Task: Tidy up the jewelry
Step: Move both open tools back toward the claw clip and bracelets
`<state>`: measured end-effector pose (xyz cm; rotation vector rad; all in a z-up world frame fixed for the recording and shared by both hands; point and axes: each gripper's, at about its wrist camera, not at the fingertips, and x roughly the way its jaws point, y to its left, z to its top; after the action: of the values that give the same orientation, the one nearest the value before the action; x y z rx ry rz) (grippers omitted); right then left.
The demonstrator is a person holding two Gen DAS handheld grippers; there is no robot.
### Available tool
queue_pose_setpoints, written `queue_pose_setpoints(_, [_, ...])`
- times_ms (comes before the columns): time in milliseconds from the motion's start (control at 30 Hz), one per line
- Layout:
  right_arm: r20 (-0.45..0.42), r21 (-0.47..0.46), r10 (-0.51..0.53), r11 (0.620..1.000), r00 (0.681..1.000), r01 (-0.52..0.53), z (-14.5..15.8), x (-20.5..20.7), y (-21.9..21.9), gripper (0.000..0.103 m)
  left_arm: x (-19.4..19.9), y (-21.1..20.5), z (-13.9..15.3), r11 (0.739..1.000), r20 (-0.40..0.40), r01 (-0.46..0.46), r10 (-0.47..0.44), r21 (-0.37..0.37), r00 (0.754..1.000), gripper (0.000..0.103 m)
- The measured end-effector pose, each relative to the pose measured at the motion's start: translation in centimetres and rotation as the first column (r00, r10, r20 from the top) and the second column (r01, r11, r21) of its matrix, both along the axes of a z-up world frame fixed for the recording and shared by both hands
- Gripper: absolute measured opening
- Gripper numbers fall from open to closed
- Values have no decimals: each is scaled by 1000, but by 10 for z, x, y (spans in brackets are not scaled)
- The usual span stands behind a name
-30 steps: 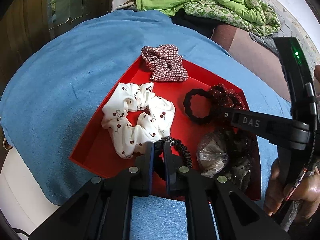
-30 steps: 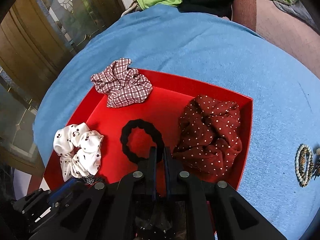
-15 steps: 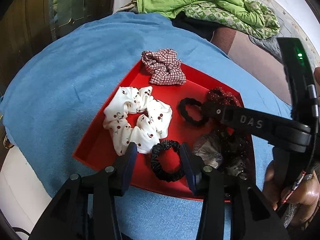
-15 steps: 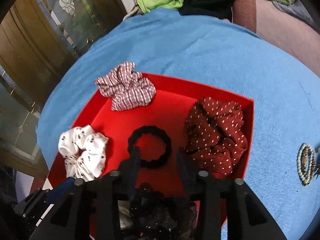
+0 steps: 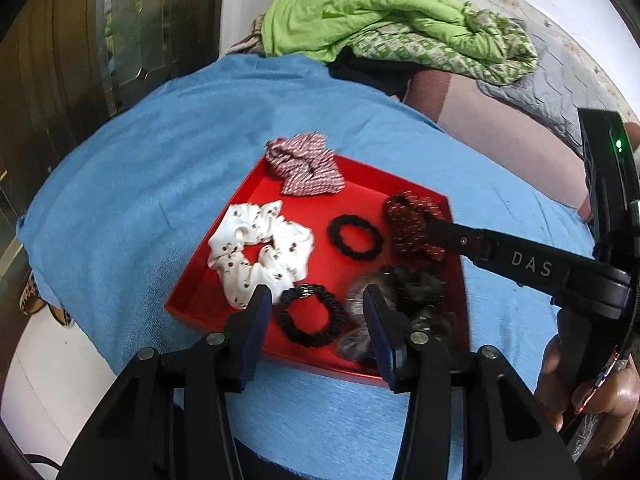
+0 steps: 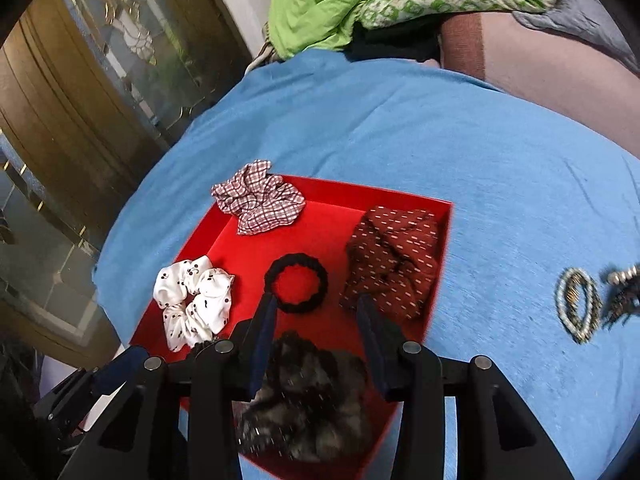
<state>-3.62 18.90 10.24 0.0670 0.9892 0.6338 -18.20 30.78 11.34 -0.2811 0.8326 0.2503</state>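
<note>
A red tray (image 5: 352, 188) (image 6: 332, 224) on a blue cloth holds several scrunchies: white cherry-print (image 5: 260, 252) (image 6: 192, 296), plaid (image 5: 306, 168) (image 6: 258, 198), dark red dotted (image 5: 412, 224) (image 6: 394, 256), a black ring (image 5: 354, 236) (image 6: 296, 282), a thin black sparkly one (image 5: 310, 316), and a grey-black sheer one (image 5: 404, 304) (image 6: 304, 396). My left gripper (image 5: 314, 300) is open above the thin black scrunchie. My right gripper (image 6: 316, 308) is open above the sheer scrunchie; its arm (image 5: 520, 264) crosses the left wrist view.
A beaded bracelet (image 6: 576, 306) and another dark piece of jewelry (image 6: 622, 296) lie on the blue cloth (image 6: 440, 132) right of the tray. Green bedding (image 5: 384, 12) is piled behind. A glass-panelled wooden door (image 6: 80, 92) stands at left.
Both grippers opened and pulled back. The left let go of the thin black scrunchie, the right let go of the sheer scrunchie; both now lie in the tray.
</note>
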Motion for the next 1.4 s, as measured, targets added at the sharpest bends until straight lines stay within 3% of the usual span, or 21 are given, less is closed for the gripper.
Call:
queue_pose_setpoints(233, [-10, 52, -72, 996, 997, 72, 5, -16, -57, 49, -8, -27, 19, 998, 22, 33, -34, 46, 999, 51])
queue_pose_setpoints(433, [-44, 71, -183, 980, 982, 185, -6, -27, -134, 51, -8, -57, 23, 994, 13, 92, -93, 60, 996, 51])
queue_pose_setpoints(700, [-155, 105, -395, 905, 906, 413, -36, -25, -258, 52, 1, -116, 15, 970, -34, 234, -232, 69, 972, 51])
queue_pose_setpoints(833, [-181, 121, -466, 863, 866, 490, -47, -22, -300, 54, 10, -143, 4, 952, -69, 298, -293, 70, 954, 51])
queue_pose_setpoints(967, [-193, 151, -500, 835, 844, 529, -51, -14, -319, 57, 20, -162, -9, 942, -110, 331, -323, 61, 940, 51])
queue_pose_setpoints(1100, [-187, 193, -501, 825, 845, 531, -49, 6, -320, 62, 28, -177, -20, 931, -143, 360, -349, 62, 926, 51])
queue_pose_setpoints(1233, [-171, 223, -502, 818, 848, 530, -44, 36, -303, 75, 32, -186, -23, 921, -153, 384, -370, 70, 916, 51])
queue_pose_setpoints(1400, [-151, 128, -535, 823, 831, 553, -52, 68, -274, 77, 39, -184, -24, 922, -156, 381, -367, 65, 917, 51])
